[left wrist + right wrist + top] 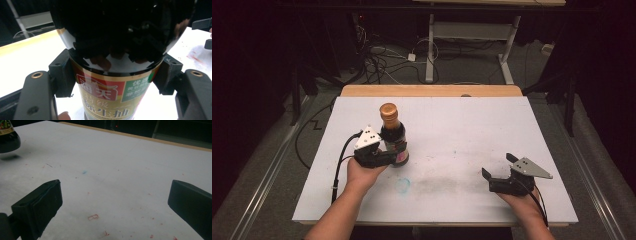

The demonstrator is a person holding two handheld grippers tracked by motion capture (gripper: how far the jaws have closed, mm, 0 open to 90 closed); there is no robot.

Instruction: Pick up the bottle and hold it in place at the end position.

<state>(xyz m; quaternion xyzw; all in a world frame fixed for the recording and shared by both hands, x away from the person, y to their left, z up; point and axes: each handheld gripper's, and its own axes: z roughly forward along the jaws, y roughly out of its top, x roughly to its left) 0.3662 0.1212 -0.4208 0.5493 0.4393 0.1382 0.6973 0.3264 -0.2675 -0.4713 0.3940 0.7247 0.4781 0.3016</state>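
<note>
A dark sauce bottle with a gold cap and a red, green and gold label stands left of the table's middle, lifted just off the white board; its underside hangs over a shadow in the right gripper view. My left gripper is shut on the bottle's lower body, and in the left gripper view the bottle sits between both pads, which press its label. Near the front right edge my right gripper stands open with nothing between its jaws. The same open right gripper faces bare board.
The white board lies on a wooden table whose far edge shows. A faint blue ring mark and grey smudges lie near the front middle. Cables and a desk frame stand on the floor beyond.
</note>
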